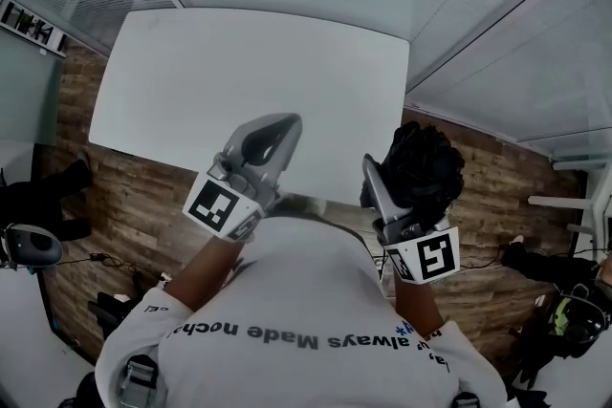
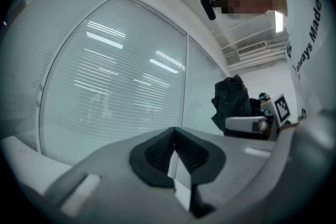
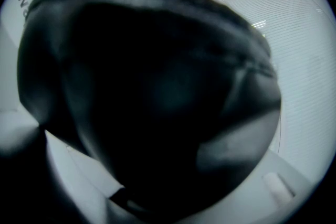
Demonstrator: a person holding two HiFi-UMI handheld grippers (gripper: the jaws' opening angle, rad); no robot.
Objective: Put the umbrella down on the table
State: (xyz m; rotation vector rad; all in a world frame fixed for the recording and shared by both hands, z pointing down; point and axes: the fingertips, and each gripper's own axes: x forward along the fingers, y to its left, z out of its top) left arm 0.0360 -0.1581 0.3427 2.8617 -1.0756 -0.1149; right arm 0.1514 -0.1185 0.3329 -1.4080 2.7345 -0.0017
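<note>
The right tool (image 1: 392, 186) squeezes the umbrella (image 1: 424, 165) round its bunched cloth; it looks soft and light. The left tool (image 1: 282, 131) is closed and empty. The worktop (image 1: 239, 62) lies ahead.

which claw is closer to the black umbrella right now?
Right. The right claw is clamped on the black umbrella. The left claw is shut and empty, off to the umbrella's left with a clear gap between them.
</note>
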